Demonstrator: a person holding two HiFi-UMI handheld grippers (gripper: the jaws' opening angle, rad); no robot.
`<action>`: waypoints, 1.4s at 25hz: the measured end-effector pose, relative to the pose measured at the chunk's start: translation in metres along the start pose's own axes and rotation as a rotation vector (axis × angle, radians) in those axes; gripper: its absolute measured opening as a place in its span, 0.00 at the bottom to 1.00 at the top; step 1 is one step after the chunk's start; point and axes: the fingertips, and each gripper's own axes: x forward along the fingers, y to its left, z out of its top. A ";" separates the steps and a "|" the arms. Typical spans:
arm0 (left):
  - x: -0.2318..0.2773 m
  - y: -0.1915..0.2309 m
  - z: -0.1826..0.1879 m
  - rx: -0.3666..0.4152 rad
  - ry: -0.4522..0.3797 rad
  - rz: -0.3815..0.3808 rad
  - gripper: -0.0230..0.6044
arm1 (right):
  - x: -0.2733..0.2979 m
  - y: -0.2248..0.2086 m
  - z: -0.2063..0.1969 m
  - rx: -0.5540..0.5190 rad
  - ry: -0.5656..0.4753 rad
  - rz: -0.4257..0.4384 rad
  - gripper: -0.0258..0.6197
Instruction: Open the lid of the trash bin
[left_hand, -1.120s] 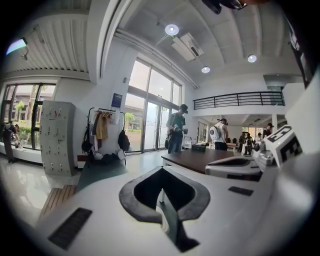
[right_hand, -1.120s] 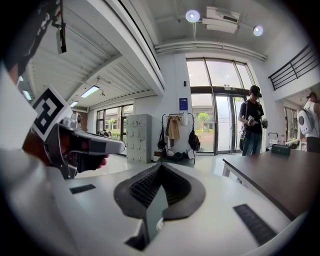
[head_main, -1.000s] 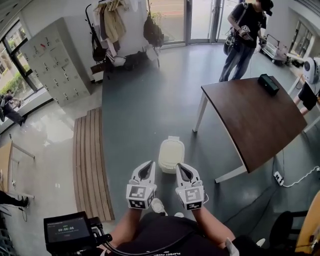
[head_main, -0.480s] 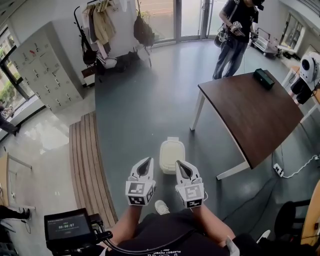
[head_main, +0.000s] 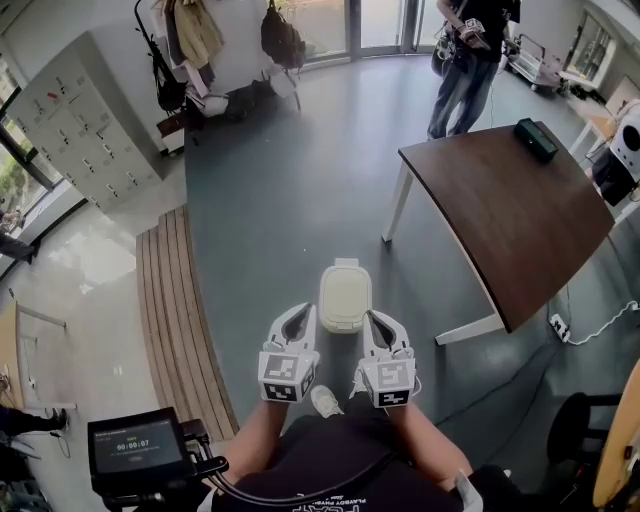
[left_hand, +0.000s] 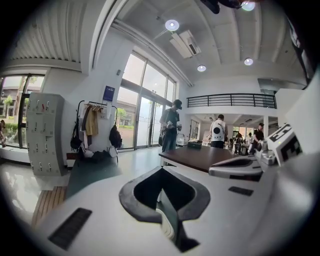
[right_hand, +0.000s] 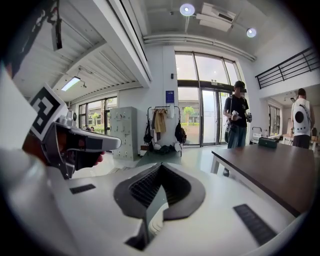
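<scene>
A small white trash bin (head_main: 345, 295) with its lid down stands on the grey floor, straight ahead in the head view. My left gripper (head_main: 303, 314) hangs above the floor just left of the bin's near end. My right gripper (head_main: 373, 319) hangs just right of that end. Both are shut with nothing between their jaws, and neither touches the bin. In the left gripper view the left gripper (left_hand: 162, 170) points level into the room, with the right gripper (left_hand: 240, 167) beside it. The right gripper (right_hand: 160, 166) likewise looks across the room, past the left gripper (right_hand: 75, 142). The bin shows in neither gripper view.
A brown table (head_main: 510, 220) with white legs stands right of the bin, with a black box (head_main: 537, 140) on it. A person (head_main: 465, 60) stands beyond the table. Lockers (head_main: 70, 120) and a coat rack (head_main: 190, 50) line the far left. A wooden slat strip (head_main: 175, 310) runs along the left.
The bin has come nearer in the head view and now sits between the two gripper tips. Both grippers have moved forward together and stay shut.
</scene>
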 end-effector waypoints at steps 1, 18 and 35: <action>0.011 0.004 -0.002 -0.001 0.007 0.008 0.03 | 0.011 -0.008 -0.004 0.005 0.020 -0.001 0.04; 0.138 0.027 -0.078 -0.045 0.155 0.061 0.03 | 0.129 -0.065 -0.095 0.086 0.159 0.143 0.04; 0.134 0.018 -0.117 -0.126 0.229 0.083 0.03 | 0.132 -0.055 -0.141 0.072 0.282 0.211 0.04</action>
